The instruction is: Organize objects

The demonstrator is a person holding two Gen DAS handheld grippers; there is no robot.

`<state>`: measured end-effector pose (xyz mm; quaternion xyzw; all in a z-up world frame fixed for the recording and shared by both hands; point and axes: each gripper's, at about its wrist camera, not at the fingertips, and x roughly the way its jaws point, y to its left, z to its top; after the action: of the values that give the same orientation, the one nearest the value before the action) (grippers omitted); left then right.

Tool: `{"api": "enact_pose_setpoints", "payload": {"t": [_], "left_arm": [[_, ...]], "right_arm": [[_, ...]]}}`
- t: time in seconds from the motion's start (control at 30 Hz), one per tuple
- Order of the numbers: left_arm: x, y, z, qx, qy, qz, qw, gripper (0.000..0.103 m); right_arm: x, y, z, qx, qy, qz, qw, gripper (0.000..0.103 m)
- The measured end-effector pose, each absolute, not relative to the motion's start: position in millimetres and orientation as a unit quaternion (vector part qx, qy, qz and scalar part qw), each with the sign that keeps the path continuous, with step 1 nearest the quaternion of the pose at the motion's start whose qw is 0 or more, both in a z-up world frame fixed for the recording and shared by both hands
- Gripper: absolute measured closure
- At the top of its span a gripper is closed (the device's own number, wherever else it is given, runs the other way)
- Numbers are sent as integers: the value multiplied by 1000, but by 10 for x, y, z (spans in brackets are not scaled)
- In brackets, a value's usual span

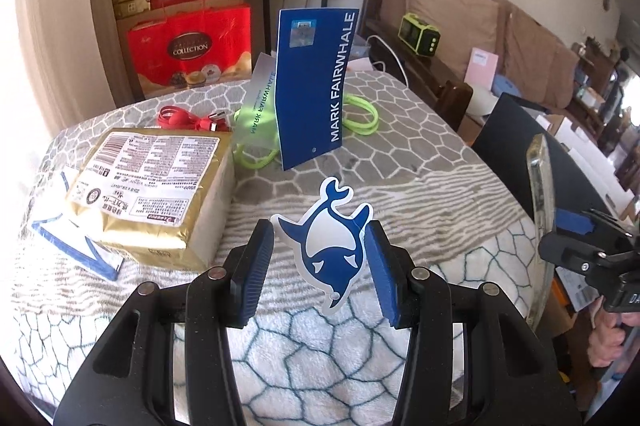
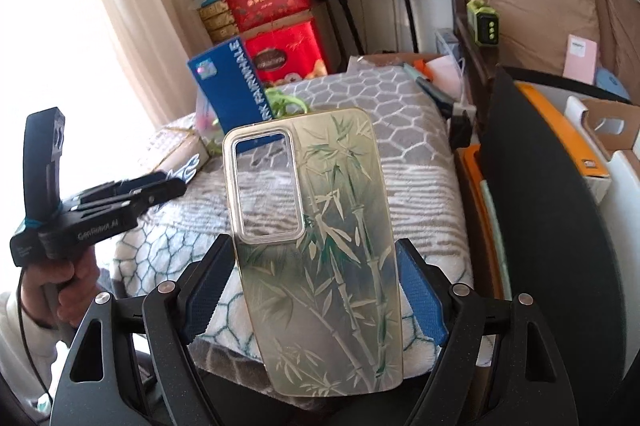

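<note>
My left gripper (image 1: pixel 320 254) is shut on a blue and white whale-shaped tag (image 1: pixel 330 246), and from it a blue "MARK FAIRWHALE" card (image 1: pixel 316 86) hangs upward in view with a translucent tag (image 1: pixel 260 106) beside it. My right gripper (image 2: pixel 312 278) is shut on a phone case with a bamboo print (image 2: pixel 320 246), held upright above the table's near edge. The case shows edge-on in the left wrist view (image 1: pixel 542 218). The left gripper shows at the left of the right wrist view (image 2: pixel 120 198).
On the blanket-covered table (image 1: pixel 400 154) lie a gold packet (image 1: pixel 152 186), a red cable (image 1: pixel 188 120), a green cable (image 1: pixel 360 114) and a blue and white paper (image 1: pixel 72 246). Red gift bags (image 1: pixel 192 50) stand behind. A dark chair back (image 2: pixel 540 206) is at the right.
</note>
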<state>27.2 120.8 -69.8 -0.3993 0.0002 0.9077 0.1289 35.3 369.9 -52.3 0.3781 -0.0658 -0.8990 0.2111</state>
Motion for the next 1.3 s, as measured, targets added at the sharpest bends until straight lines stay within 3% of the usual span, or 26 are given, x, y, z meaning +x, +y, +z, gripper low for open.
{"api": "enact_pose_setpoints", "payload": {"t": [0.63,0.73,0.87,1.03,1.1,1.2,1.3], "left_arm": [[606,1386,-345,-354,8,929,106,59],[622,1442,-325,-352,8,930,106,59],[641,1590,-333,-350,19,930,114,59],[672,1712,-367,-359,10,925,125,59],[724,1710,-316,-346,15,929,129,59],[718,1628,-274,-337,17,933,123,59],[662,1462,-290,-342,-5,932,119,59]], "right_arm": [[699,4070,-251,323,-58,-925,192,23],[739,4179,-163,304,-62,-932,189,64],[662,4286,-165,325,-82,-924,186,54],[493,4236,-551,409,-81,-893,170,54],[492,4274,-526,405,-86,-893,175,54],[512,4346,-459,389,-84,-901,170,44],[475,4354,-559,405,-81,-895,171,43]]}}
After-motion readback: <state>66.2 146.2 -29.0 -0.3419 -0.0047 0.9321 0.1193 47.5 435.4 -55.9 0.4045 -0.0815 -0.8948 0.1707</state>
